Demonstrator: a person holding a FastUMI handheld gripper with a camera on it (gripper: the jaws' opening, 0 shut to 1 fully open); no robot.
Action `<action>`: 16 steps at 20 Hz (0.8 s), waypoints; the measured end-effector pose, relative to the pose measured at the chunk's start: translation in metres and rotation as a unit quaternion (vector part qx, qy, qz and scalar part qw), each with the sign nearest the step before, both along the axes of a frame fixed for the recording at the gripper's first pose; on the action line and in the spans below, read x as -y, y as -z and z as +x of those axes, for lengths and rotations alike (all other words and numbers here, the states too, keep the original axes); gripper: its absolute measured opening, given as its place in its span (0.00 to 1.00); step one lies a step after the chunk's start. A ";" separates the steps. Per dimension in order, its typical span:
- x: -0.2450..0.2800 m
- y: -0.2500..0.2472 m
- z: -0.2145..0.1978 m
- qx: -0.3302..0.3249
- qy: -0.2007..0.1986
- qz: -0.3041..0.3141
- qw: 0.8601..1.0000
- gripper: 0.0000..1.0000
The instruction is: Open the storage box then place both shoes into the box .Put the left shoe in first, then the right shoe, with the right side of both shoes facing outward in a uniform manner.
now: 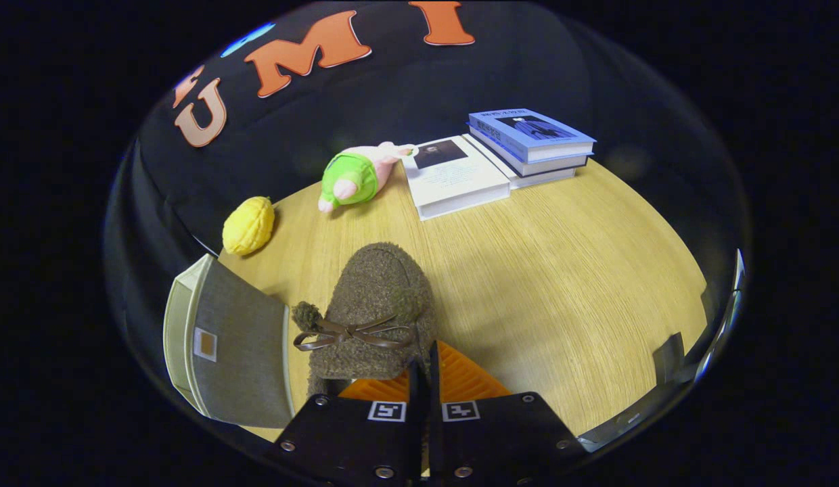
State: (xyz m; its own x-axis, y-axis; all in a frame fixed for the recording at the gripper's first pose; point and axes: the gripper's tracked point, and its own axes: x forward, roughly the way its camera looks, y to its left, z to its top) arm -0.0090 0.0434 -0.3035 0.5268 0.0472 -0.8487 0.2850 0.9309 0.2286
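Observation:
A brown fuzzy shoe (373, 308) with a thin brown bow and a pompom lies toe away from me on the wooden table (568, 270). My gripper (425, 370) sits at the shoe's near rim. Its two fingers are pressed close together and seem to pinch that rim between them. The grey storage box (233, 348) with a cream frame stands just left of the shoe and the fingers, its grey panel facing me. Whether the box is open cannot be told from here.
Beyond the shoe lie a yellow plush toy (248, 225), a green and pink plush toy (355, 177), a white book (453, 177) and a stack of blue books (531, 143). The table's edge runs along the right, with a dark bracket (668, 357) on it.

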 end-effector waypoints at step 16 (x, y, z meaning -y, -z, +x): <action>-0.164 -0.120 0.026 0.062 -0.106 0.039 0.992 0.05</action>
